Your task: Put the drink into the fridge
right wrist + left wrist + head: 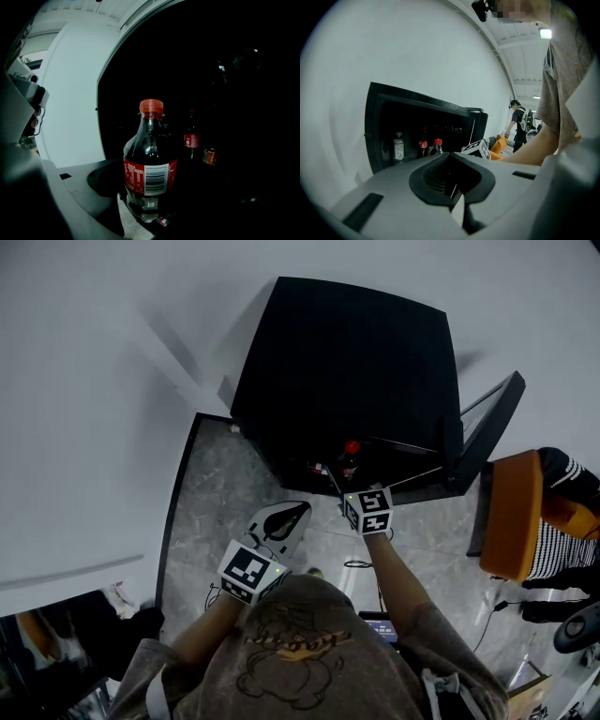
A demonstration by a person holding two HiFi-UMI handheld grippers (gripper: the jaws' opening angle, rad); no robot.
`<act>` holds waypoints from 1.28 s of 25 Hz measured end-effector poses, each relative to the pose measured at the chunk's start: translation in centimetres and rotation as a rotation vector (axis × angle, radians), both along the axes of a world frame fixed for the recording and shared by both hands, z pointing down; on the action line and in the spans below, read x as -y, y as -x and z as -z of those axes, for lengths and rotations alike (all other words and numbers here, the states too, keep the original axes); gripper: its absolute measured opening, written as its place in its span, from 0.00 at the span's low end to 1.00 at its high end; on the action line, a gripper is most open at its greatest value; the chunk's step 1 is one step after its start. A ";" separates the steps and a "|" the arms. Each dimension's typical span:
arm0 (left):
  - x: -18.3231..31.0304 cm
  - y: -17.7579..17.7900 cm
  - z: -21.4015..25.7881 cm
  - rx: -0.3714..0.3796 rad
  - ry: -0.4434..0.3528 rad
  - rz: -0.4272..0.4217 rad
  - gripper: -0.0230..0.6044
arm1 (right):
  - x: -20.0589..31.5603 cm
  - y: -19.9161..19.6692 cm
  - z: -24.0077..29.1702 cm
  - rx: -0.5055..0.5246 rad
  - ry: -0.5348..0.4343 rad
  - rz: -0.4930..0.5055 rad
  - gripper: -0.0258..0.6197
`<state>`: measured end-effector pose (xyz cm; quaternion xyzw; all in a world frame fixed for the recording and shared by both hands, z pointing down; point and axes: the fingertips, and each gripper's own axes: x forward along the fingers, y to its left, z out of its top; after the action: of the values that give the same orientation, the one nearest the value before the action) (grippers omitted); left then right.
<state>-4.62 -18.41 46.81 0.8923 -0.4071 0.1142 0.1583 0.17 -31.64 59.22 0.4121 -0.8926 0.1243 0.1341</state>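
Clamping a cola bottle [150, 161], right gripper [144, 212]; head view shows only cap [352, 446]

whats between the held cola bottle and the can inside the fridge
A smaller red-labelled bottle, farther back, shows between the cola bottle and the can in the right gripper view.

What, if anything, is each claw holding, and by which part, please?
The right claw grips the cola bottle low on its body, near the base. The left claw is shut on nothing.
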 end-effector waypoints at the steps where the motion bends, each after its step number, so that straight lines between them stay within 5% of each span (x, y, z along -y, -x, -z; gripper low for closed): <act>1: -0.1 0.1 -0.1 0.001 0.003 0.002 0.04 | 0.3 0.0 -0.2 -0.001 -0.001 -0.003 0.50; 32: -0.7 0.1 -3.7 0.012 0.090 -0.022 0.04 | 7.7 -0.5 -6.5 -0.016 0.026 -0.102 0.50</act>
<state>-4.74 -17.75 50.53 0.8880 -0.3926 0.1395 0.1945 0.67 -39.38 65.72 0.4565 -0.8675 0.1394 0.1400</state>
